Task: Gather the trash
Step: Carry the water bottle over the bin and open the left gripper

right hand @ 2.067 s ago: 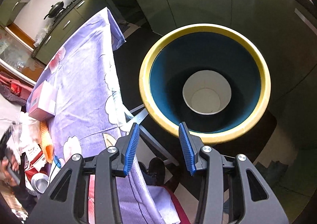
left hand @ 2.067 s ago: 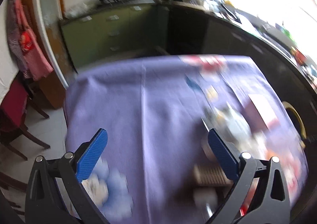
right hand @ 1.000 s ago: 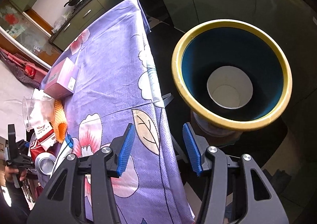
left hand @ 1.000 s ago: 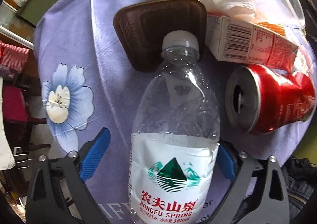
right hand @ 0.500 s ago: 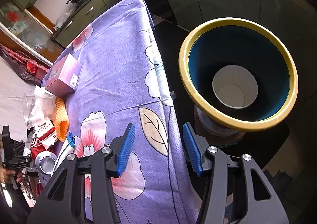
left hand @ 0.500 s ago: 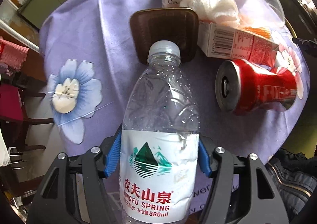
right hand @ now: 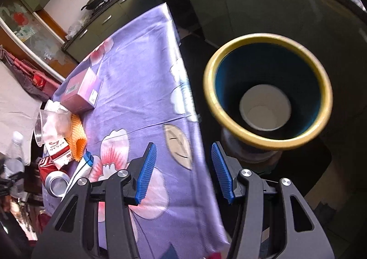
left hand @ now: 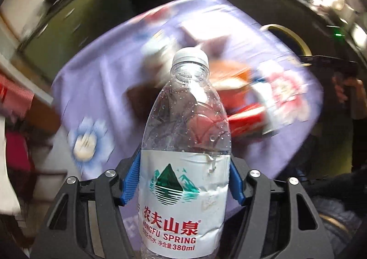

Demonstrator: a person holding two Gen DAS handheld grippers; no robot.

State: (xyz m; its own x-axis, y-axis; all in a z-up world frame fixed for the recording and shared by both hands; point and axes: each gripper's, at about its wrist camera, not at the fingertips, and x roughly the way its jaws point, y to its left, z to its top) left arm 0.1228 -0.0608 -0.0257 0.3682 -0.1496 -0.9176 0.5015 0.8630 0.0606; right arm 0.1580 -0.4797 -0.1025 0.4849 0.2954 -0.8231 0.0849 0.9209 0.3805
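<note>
Above the purple tablecloth [right hand: 137, 75], my left gripper [left hand: 183, 181] pinches the water bottle [left hand: 185, 155] around its label, lifted off the table. My right gripper [right hand: 183, 172] hangs spread and empty near the bin [right hand: 268, 89].

Clear water bottle [left hand: 185, 162], white-capped, white-labelled, lifted above the table; yellow-rimmed bin [right hand: 268, 91] stands beside it.
</note>
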